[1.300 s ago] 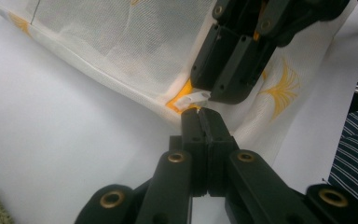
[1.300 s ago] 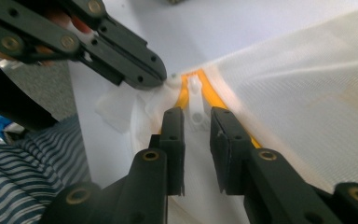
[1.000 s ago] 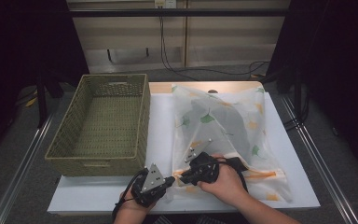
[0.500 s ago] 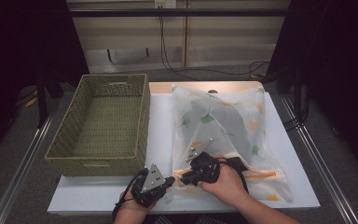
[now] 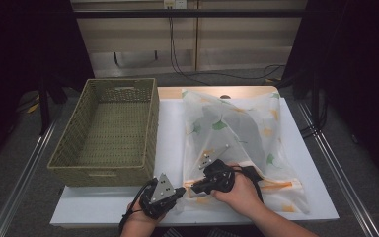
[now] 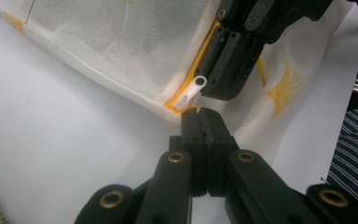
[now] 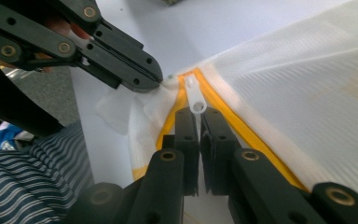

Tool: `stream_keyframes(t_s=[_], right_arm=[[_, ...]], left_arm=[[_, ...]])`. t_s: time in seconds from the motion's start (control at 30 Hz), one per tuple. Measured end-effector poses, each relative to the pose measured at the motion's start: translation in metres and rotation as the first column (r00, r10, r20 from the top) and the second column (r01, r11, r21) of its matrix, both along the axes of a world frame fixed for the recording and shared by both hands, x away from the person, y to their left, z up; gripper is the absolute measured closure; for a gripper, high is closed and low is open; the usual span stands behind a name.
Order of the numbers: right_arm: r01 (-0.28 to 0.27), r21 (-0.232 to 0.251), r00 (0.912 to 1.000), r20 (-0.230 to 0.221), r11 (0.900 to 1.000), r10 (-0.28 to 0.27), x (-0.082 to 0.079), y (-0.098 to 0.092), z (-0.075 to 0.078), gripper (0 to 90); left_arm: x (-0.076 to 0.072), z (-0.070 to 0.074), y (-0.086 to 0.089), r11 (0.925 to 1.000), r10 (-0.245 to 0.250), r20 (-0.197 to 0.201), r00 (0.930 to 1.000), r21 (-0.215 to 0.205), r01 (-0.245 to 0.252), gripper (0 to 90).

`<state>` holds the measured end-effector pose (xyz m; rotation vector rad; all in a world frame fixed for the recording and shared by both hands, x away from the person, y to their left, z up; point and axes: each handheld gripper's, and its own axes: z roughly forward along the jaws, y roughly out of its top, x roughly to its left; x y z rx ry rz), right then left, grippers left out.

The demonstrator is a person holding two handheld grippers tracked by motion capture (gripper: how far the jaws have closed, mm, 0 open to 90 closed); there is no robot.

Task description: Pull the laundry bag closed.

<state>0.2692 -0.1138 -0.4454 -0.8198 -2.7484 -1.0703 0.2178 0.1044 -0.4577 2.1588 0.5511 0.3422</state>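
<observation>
Presently, item one: your left gripper (image 6: 199,114), jaws pressed together on the corner fabric of the mesh laundry bag (image 6: 121,51), just beside the end of its yellow zipper tape (image 6: 186,88). In the high view that left gripper (image 5: 181,190) sits at the near edge of the white table (image 5: 170,128), at the bag's near left corner.

Item two: your right gripper (image 7: 198,116), jaws just closing in and now nearly together, with the white zipper pull (image 7: 194,93) lying at their tips; whether the pads actually pinch the pull, you cannot tell. In the left gripper view that zipper pull (image 6: 192,91) rests against the right gripper's black jaw. In the high view your right hand (image 5: 239,190) holds the right gripper (image 5: 196,186) over the bag's near edge, its tips pointing toward the left gripper, the two almost touching.

Item three: the mesh laundry bag (image 5: 242,123), white with green and orange leaf prints, lying flat on the right half of the table, a dark garment (image 5: 242,128) inside.

Item four: a woven basket (image 5: 109,131) on the table's left half, just beside the bag.
</observation>
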Motion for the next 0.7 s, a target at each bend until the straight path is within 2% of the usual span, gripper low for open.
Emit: stream_keyframes(t_s=[0.2, 0.33, 0.5, 0.7], right_arm=[[0.004, 0.047, 0.9994, -0.035, 0.999, -0.003, 0.0013, 0.0003, -0.0008, 84.2], [0.012, 0.062, 0.9986, -0.052, 0.998, -0.009, 0.0024, 0.0001, -0.0015, 83.0], [0.025, 0.086, 0.9984, -0.053, 0.996, -0.021, 0.0041, -0.0010, -0.0012, 83.2], [0.042, 0.090, 0.9979, -0.054, 0.995, -0.037, 0.0050, -0.0015, -0.0011, 82.7]], left_arm=[[0.0000, 0.0000, 0.0001, 1.0000, 0.002, 0.000, 1.0000, 0.000, -0.002, 89.8], [-0.0003, -0.0001, 0.0000, 1.0000, 0.004, -0.002, 1.0000, -0.006, -0.004, 89.8], [-0.0002, 0.0000, 0.0000, 1.0000, 0.001, -0.003, 1.0000, 0.001, -0.001, 89.8], [-0.0008, -0.0010, -0.0011, 1.0000, 0.006, -0.008, 1.0000, -0.006, -0.006, 89.7]])
